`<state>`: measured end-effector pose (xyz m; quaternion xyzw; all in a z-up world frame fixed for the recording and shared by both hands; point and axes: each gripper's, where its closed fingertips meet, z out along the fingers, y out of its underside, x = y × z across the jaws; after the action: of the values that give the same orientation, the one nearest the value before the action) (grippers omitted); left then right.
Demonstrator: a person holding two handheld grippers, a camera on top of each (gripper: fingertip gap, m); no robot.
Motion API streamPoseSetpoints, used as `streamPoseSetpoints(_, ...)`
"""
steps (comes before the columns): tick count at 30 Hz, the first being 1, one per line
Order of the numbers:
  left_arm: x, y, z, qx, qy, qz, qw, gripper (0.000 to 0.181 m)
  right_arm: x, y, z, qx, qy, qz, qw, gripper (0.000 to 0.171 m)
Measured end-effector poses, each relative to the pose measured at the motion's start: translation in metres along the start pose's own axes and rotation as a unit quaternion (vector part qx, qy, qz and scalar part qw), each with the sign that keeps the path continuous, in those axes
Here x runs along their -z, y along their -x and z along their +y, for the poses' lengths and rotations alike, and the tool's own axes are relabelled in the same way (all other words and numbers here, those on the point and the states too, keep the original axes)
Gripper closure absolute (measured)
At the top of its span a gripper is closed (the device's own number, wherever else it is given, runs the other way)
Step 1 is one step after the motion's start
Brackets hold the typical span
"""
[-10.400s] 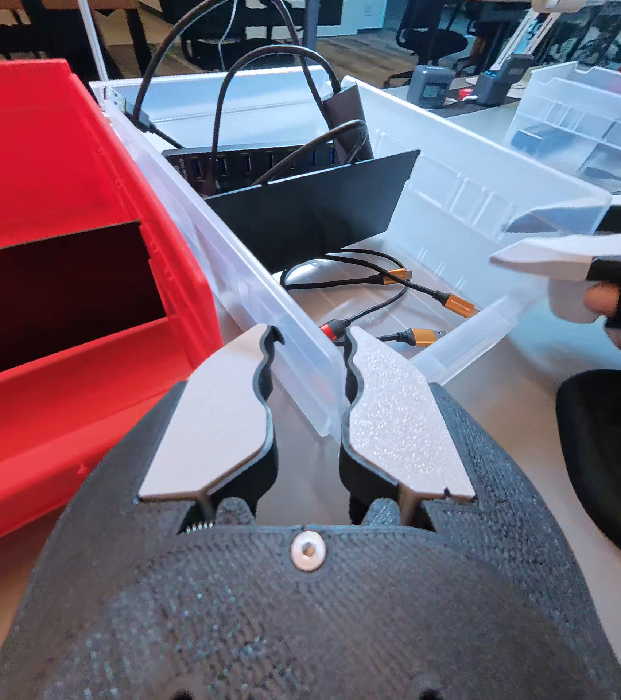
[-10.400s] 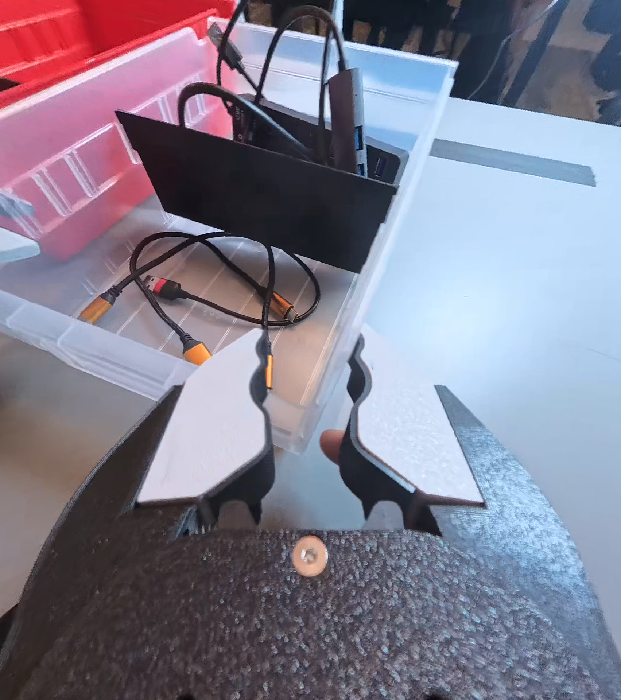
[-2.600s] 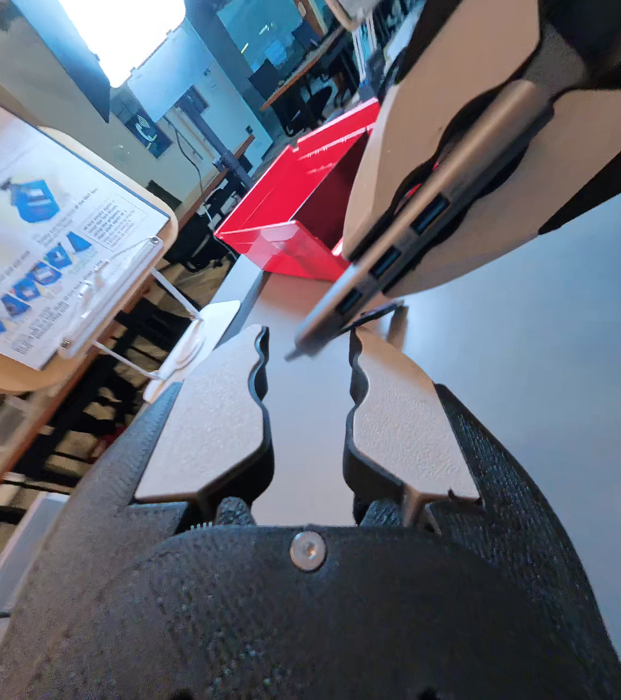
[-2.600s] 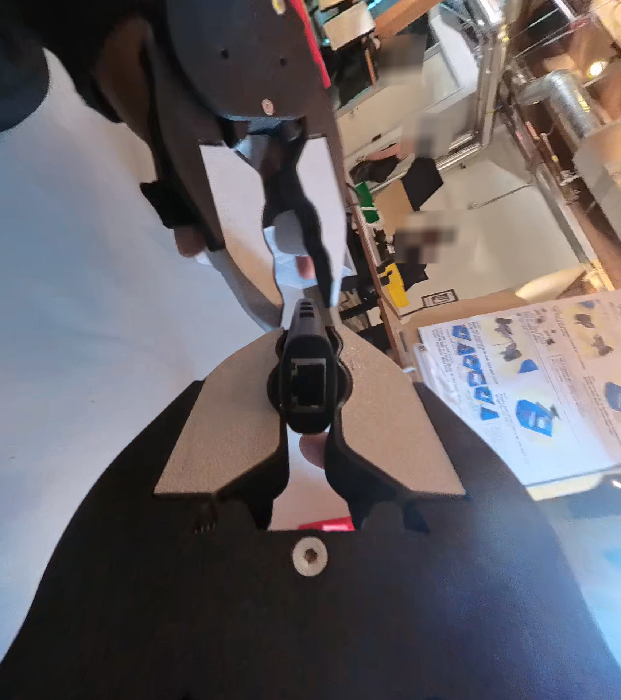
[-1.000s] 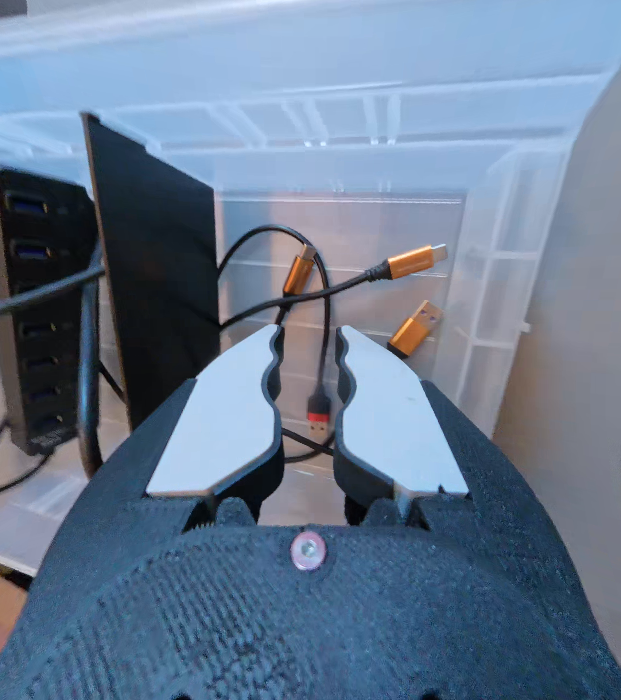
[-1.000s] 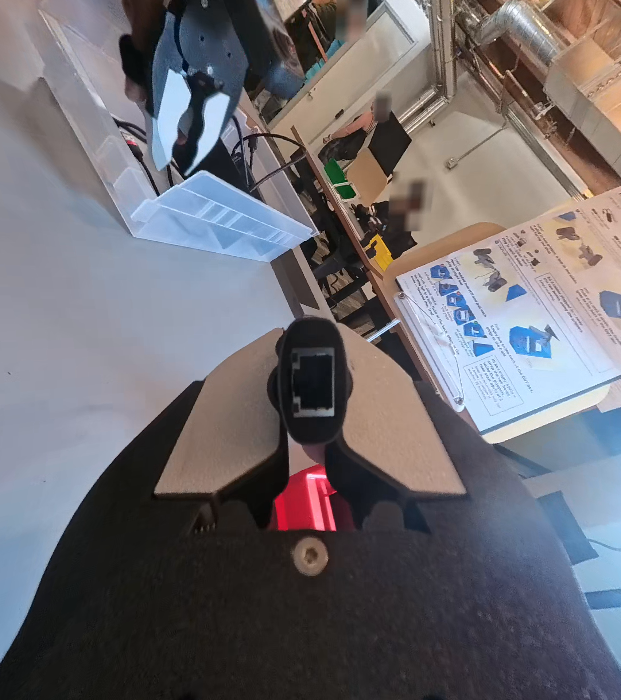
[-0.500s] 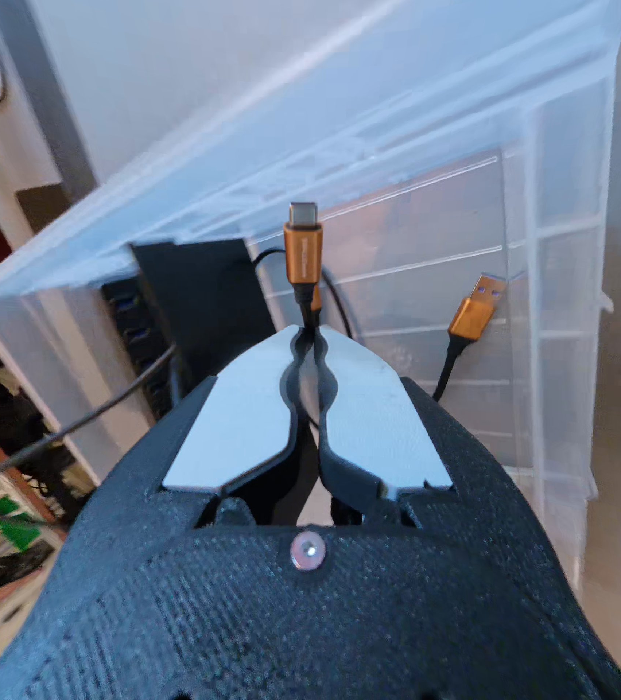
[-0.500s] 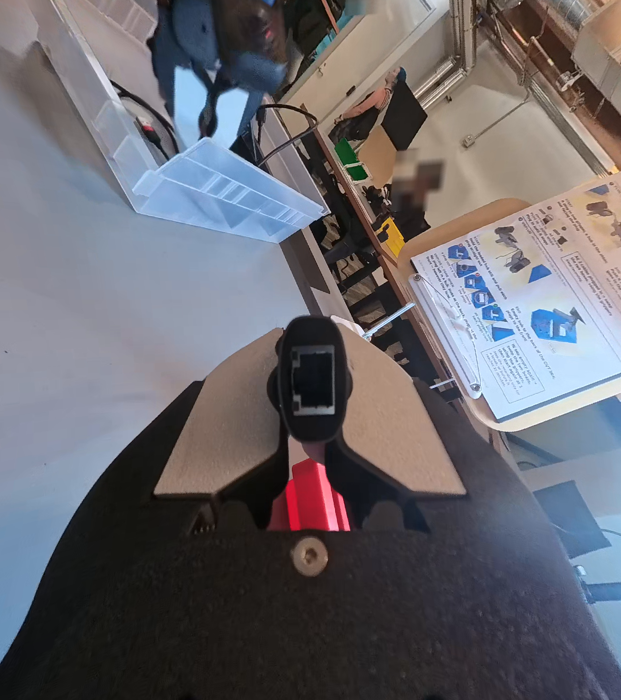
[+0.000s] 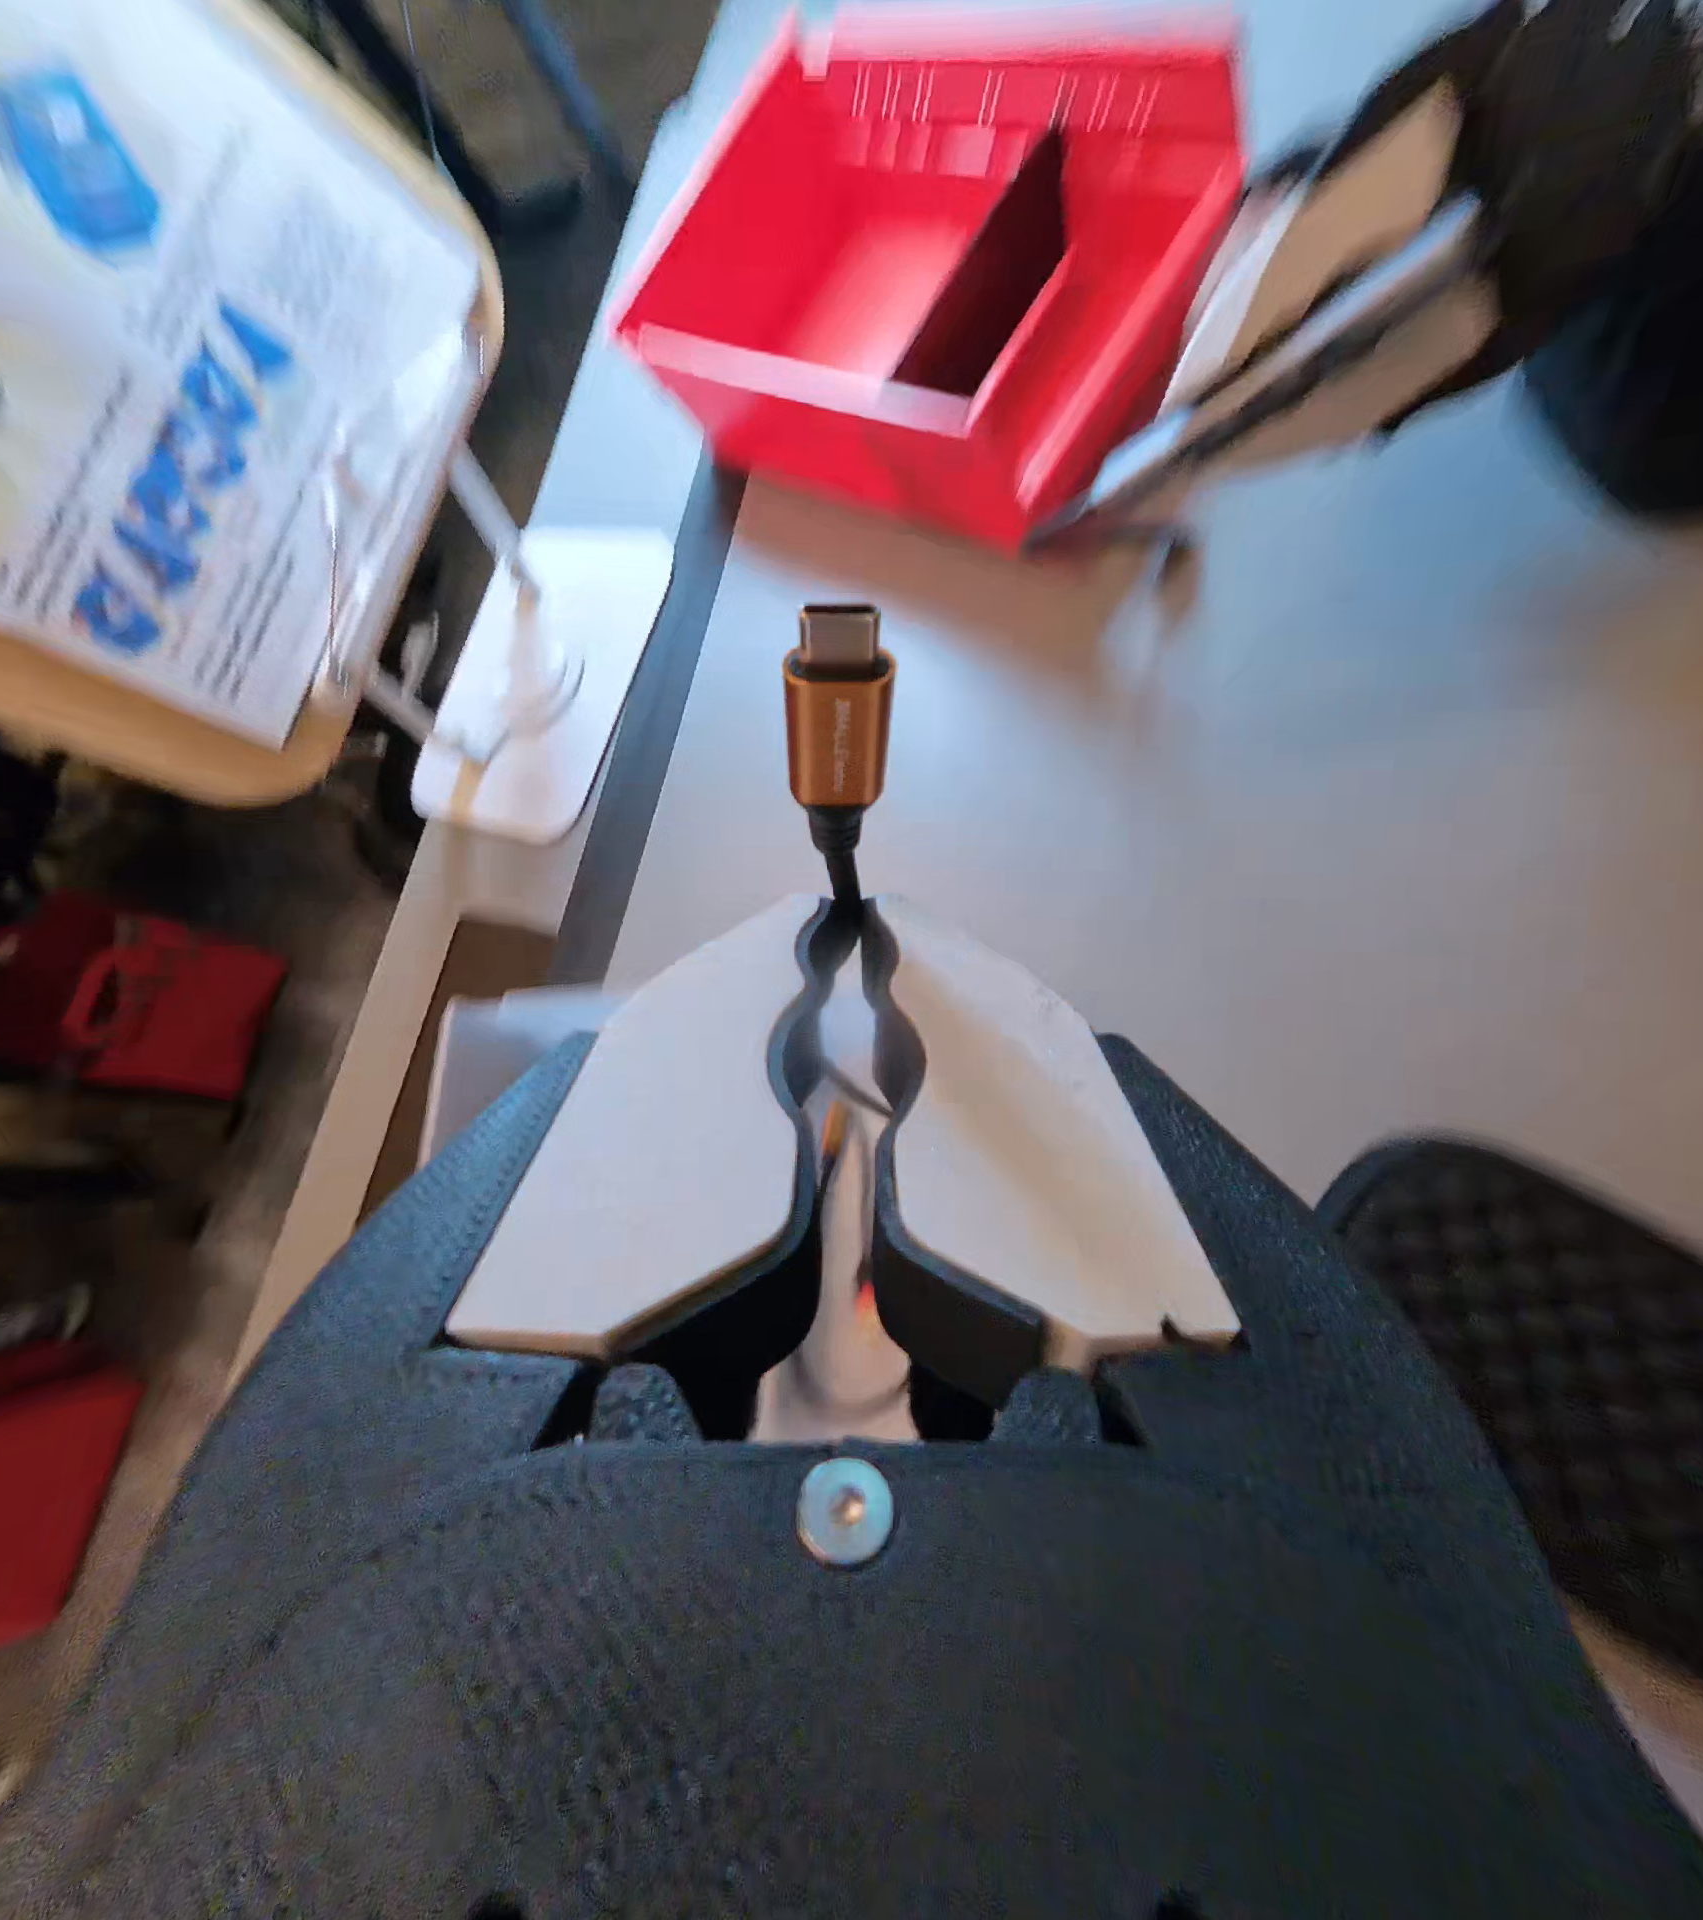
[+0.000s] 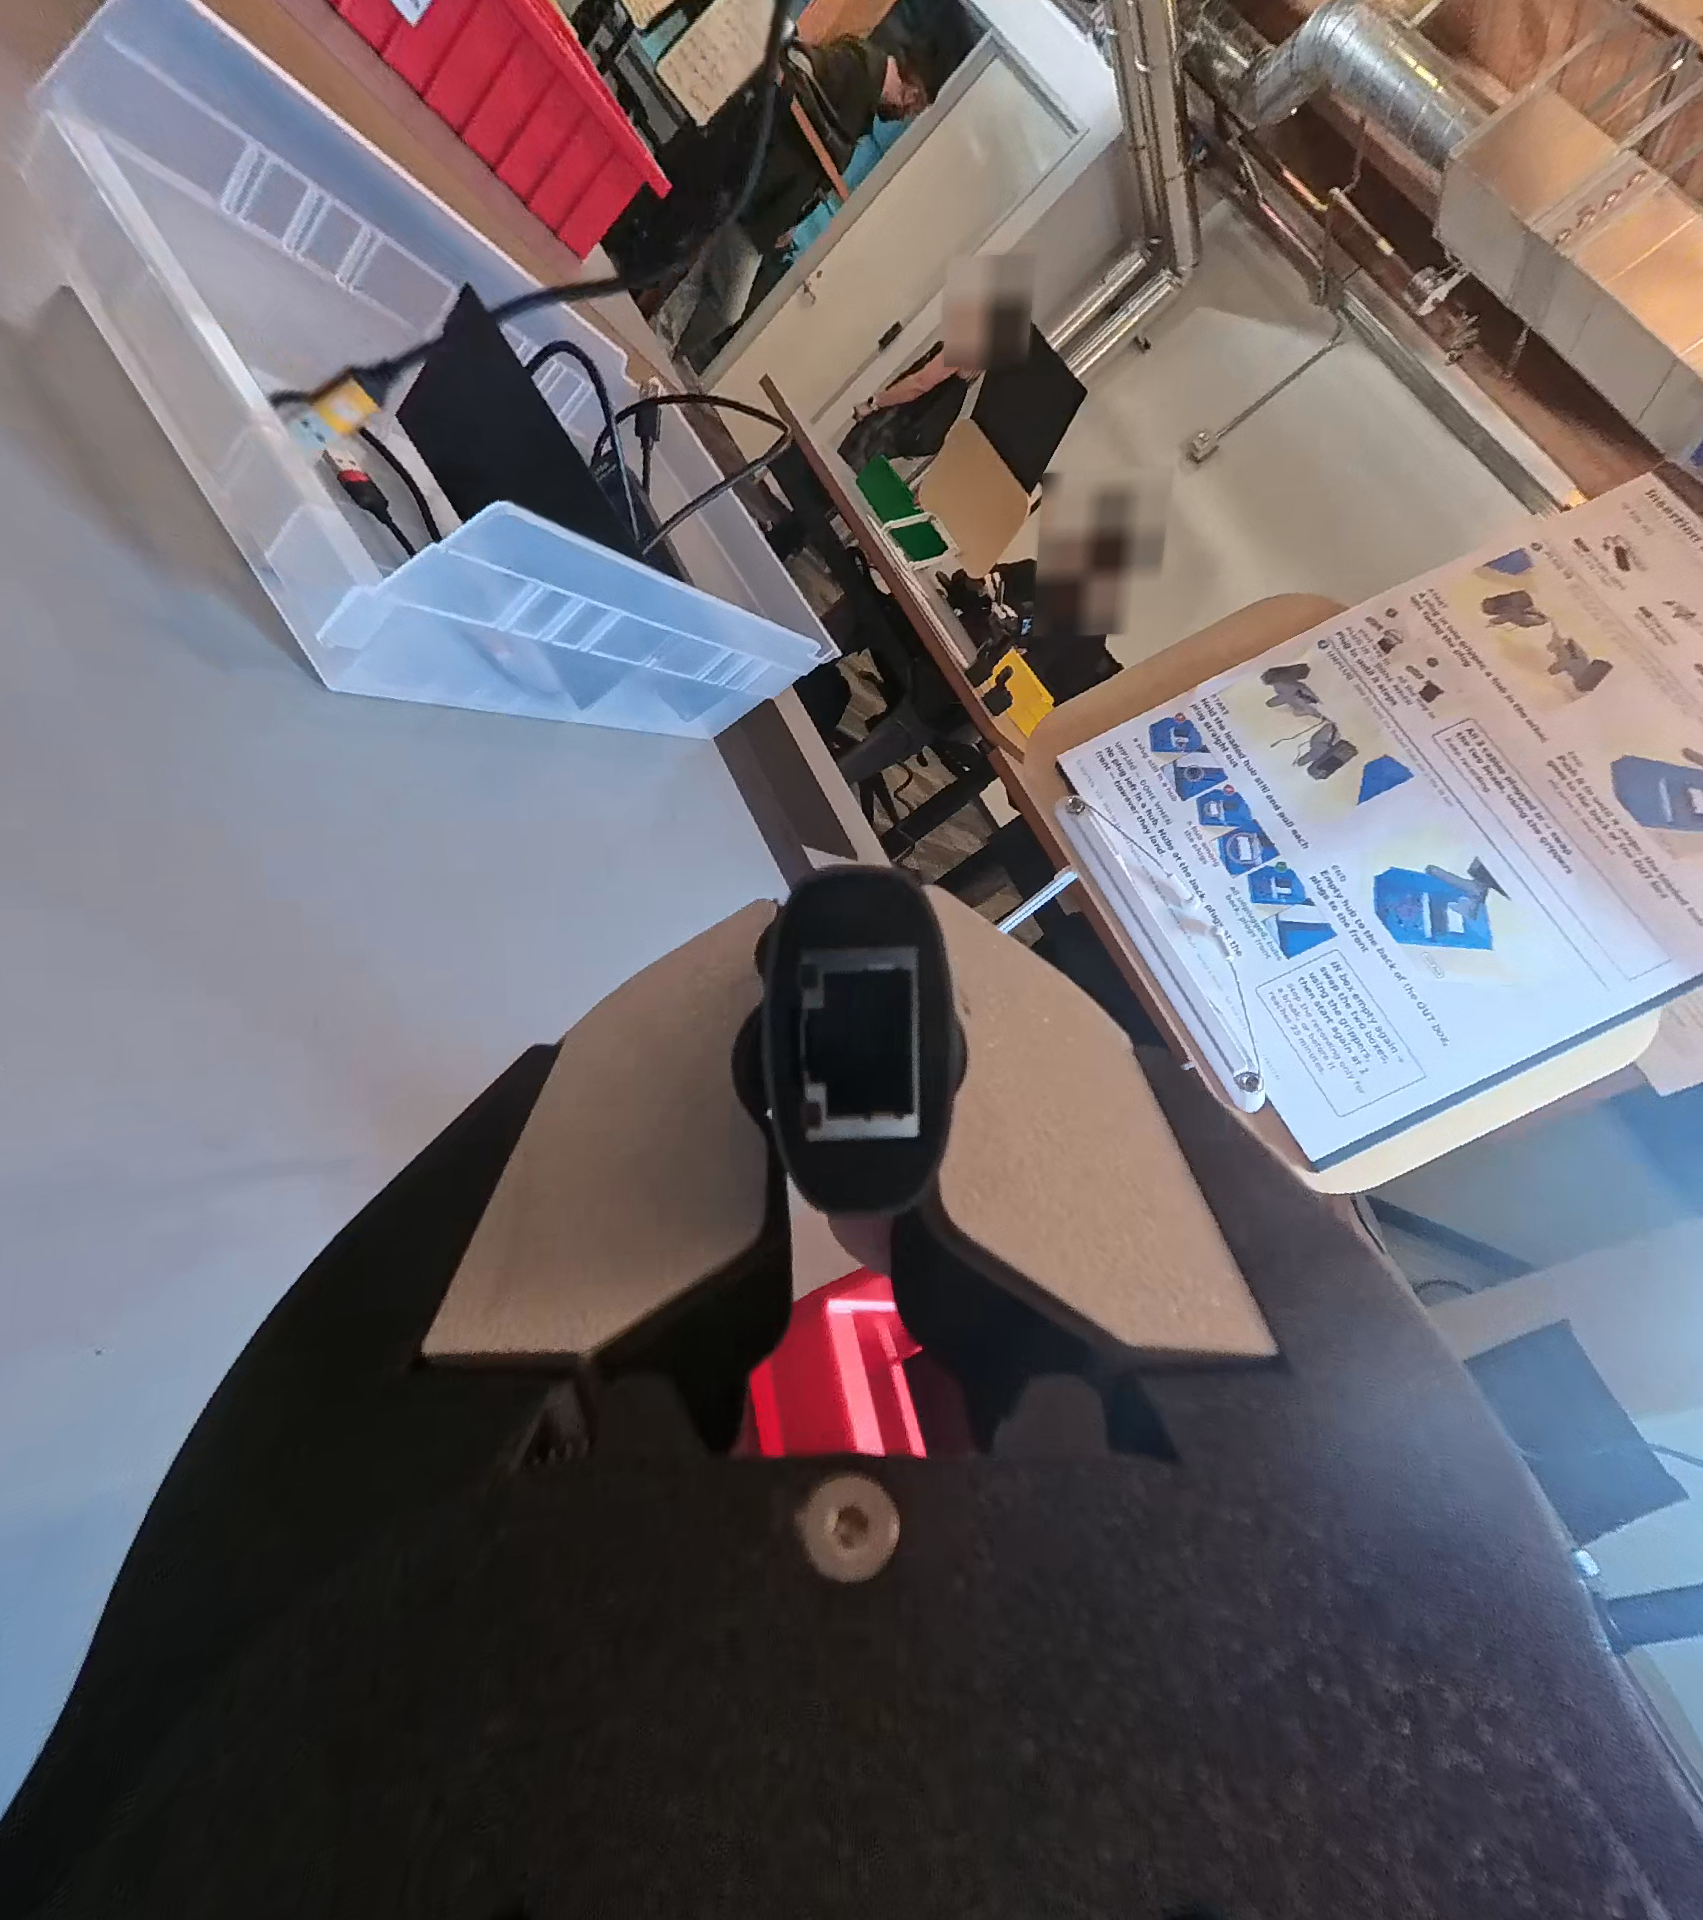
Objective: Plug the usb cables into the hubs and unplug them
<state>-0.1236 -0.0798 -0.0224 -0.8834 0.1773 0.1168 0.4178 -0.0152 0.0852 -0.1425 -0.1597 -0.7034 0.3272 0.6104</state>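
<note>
Biggest thing in my feeds was the grey table (image 10: 203, 883), tilted hard in both views because of how I had the tongs rolled. On it sat the clear bin (image 10: 535, 634), seen only from the right wrist view, with a black divider (image 10: 483, 436) standing in it and a few loose cables (image 10: 379, 488) in the front section, one red-tipped and one orange-tipped. The red bin (image 9: 888, 270) showed in the left wrist view, blurry, with a dark divider inside and its open top facing the camera. Off the table edge there was an instruction board (image 10: 1512, 831) on a stand.

The right gripper (image 10: 852, 1039) had its fingers pressed onto the hub (image 10: 855, 1049). The hub's long axis ran straight along the fingers, so I was looking dead on at its end, where a squarish port faced the camera. In the left wrist view the same hub showed as a blurry grey bar up top right, past the red bin.

The left gripper (image 9: 847, 914) was pinched almost fully together on the thin black cord of the cable (image 9: 839, 717). Its orange plug stuck out past the fingertips, long axis in line with the fingers, metal tip pointing away from the camera toward the red bin and hub, not touching either.
</note>
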Motion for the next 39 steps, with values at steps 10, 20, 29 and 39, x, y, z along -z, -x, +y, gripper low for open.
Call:
streamPoseSetpoints(10,-0.09,-0.105,0.021,0.096,-0.22,0.06,0.969,0.177,0.003,-0.014,0.016,-0.022,0.014,0.021,0.999,0.153)
streamPoseSetpoints(20,-0.029,-0.173,0.127,0.065,0.047,0.243,0.967,0.142,-0.002,-0.011,0.021,-0.044,0.014,0.011,0.999,0.153)
streamPoseSetpoints(29,-0.105,-0.196,0.062,-0.048,-0.011,0.222,0.974,0.148,-0.006,0.001,0.023,-0.028,0.025,-0.005,0.999,0.153)
streamPoseSetpoints(39,-0.195,-0.271,0.075,-0.2,0.091,0.336,0.916,0.156,-0.004,0.004,0.03,-0.028,0.035,-0.016,0.999,0.153)
